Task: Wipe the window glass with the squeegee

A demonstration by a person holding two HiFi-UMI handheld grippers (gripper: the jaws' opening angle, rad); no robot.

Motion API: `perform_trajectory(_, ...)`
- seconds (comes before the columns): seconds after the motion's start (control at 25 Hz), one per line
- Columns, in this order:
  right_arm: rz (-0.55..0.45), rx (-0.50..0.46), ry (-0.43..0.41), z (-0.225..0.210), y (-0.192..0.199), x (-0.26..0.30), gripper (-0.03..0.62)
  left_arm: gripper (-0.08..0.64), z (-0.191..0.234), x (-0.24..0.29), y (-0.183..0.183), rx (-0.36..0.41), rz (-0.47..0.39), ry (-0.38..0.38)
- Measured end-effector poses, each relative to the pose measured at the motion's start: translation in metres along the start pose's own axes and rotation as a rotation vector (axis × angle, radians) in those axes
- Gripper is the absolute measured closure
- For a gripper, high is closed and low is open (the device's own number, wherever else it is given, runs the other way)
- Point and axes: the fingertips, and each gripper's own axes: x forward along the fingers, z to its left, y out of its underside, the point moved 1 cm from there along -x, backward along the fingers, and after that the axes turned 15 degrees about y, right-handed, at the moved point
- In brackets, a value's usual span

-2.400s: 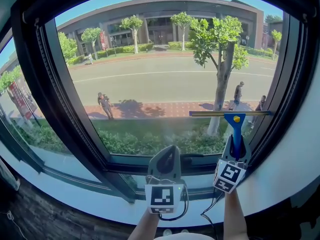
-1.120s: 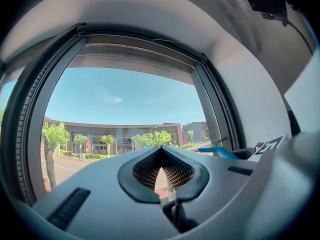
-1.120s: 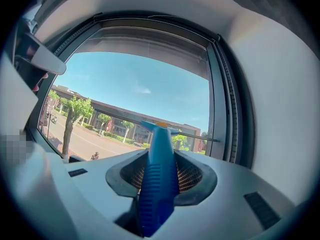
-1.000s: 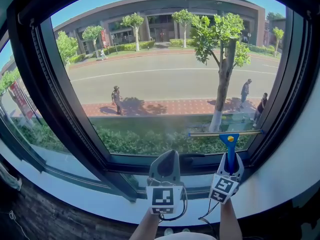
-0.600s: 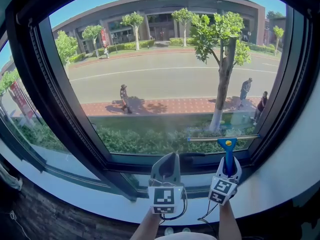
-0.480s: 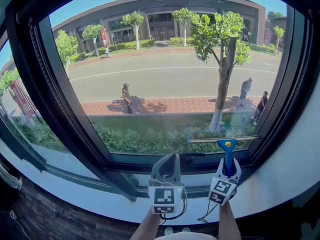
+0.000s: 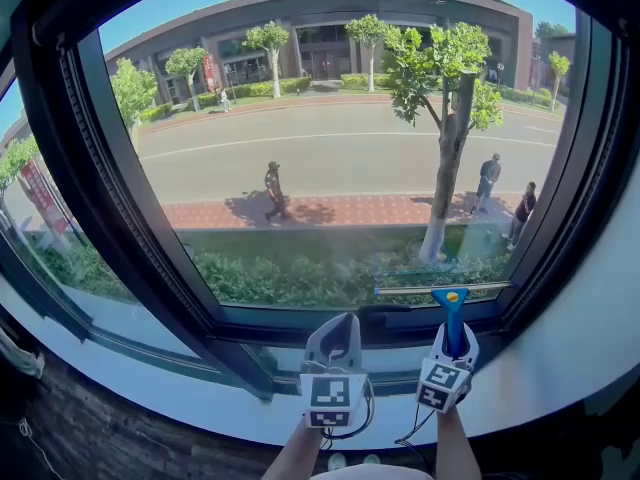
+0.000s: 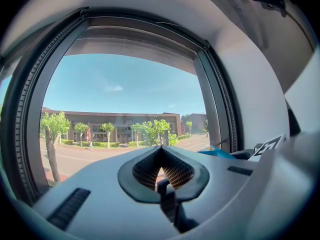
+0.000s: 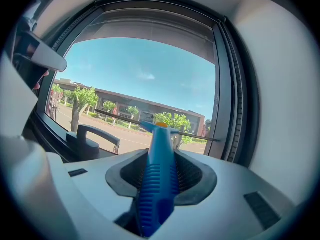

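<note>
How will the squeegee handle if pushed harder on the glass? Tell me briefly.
The squeegee probably handles stiff: its blue handle stands straight from the right gripper, blade level across the window glass. It looks light, a thin blade on a slim handle. The ribbed handle between the shut jaws should resist slipping.

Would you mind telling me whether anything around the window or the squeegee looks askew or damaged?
Nothing stands out. The squeegee sits upright in the right claw, its blade level near the bottom of the window glass, which shows no cracks. The left claw is shut and empty.
</note>
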Motion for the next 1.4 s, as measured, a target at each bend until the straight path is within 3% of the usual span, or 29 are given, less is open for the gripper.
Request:
perform_trajectory(0.96, 0.083, -0.019, -0.041, 0.006, 0.032, 0.002, 0.456, 0.557, -0.003, 0.005, 0.023, -0.043, 0.058, -0.001)
perform_trajectory(1.4, 0.077, 0.008, -0.046, 0.003, 0.029, 0.000, 0.456, 0.557, -0.003, 0.003, 0.024, -0.042, 0.060, -0.018)
